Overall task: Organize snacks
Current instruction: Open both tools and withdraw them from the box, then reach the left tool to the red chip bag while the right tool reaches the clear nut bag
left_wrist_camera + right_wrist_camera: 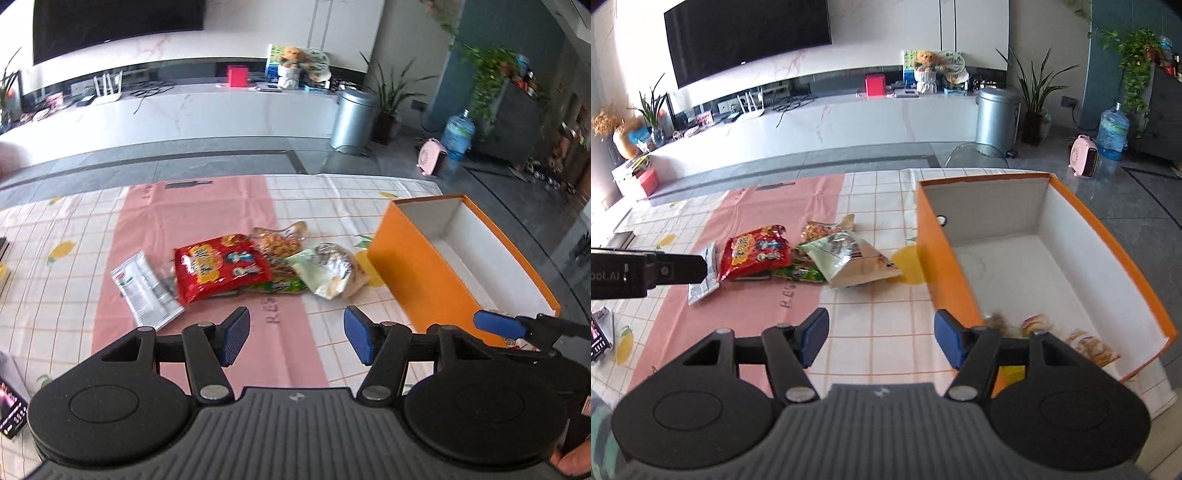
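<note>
Pink and checked cloth covers the table [207, 347], and the snacks lie in a loose pile near the middle of it. Leftmost in the pile is a white sachet [146, 288], its right end tucked beneath the red snack bag [218, 267]. Behind the red bag's right side lies a clear packet of golden snacks [277, 240], a green packet [280, 286] pokes out from under the pile, and a pale green and white bag [328, 269] ends the row. Just right of that, at the table's right edge, stands the open orange box [417, 273]; the right wrist view shows a few small wrapped snacks [1089, 347] at its near end.

Both grippers hang above the near part of the table with fingers apart and nothing between them. The left gripper [295, 339] faces the pile, which lies beyond its fingertips, the red bag nearest its left finger. The right gripper [881, 339] sits further right, its right finger [947, 343] over the box's near left wall, the pile ahead and to the left.
</note>
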`<state>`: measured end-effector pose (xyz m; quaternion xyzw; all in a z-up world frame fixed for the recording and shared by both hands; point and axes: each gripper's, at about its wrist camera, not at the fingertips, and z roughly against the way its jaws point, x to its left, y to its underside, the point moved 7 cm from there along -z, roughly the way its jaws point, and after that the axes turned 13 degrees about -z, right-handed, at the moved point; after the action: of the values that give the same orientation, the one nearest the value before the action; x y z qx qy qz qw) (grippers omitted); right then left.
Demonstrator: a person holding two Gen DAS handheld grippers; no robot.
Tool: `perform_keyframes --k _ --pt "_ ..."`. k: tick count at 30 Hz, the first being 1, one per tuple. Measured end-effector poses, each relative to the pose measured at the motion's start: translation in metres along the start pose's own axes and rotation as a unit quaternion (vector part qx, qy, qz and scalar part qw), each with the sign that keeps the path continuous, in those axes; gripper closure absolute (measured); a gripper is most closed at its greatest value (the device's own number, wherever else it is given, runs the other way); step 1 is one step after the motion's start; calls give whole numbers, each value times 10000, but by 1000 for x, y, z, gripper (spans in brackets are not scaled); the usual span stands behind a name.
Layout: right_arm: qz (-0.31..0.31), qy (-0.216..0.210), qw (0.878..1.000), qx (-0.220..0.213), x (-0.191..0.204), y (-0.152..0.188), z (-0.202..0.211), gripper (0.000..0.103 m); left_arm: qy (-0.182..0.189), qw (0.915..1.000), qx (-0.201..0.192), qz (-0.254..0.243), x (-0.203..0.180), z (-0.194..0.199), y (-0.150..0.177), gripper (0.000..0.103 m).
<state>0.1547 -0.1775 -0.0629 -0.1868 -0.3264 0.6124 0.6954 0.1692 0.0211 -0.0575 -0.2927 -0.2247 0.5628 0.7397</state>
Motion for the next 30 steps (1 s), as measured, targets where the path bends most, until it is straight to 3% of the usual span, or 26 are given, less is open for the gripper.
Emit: perform_keyframes --k 7,12,18,22,26,30 --pt "25 -161 9999 37 50 9 -15 39 -34 9997 -26 252 35 6 15 34" --pt "384 -51 9992 -114 77 15 -36 37 -43 9992 -69 402 54 -6 19 34" --pt "709 129 9971 -235 84 8 -64 37 44 9991 -54 422 65 -25 13 28" --pt "795 156 9964 -252 82 1 -85 24 85 9988 -7 476 75 -42 16 22" --pt "1006 286 9943 -209 78 -2 -113 23 127 9970 31 766 89 -64 22 21" --pt "1042 342 9938 -203 72 -14 -136 16 245 9965 246 757 96 -86 22 20"
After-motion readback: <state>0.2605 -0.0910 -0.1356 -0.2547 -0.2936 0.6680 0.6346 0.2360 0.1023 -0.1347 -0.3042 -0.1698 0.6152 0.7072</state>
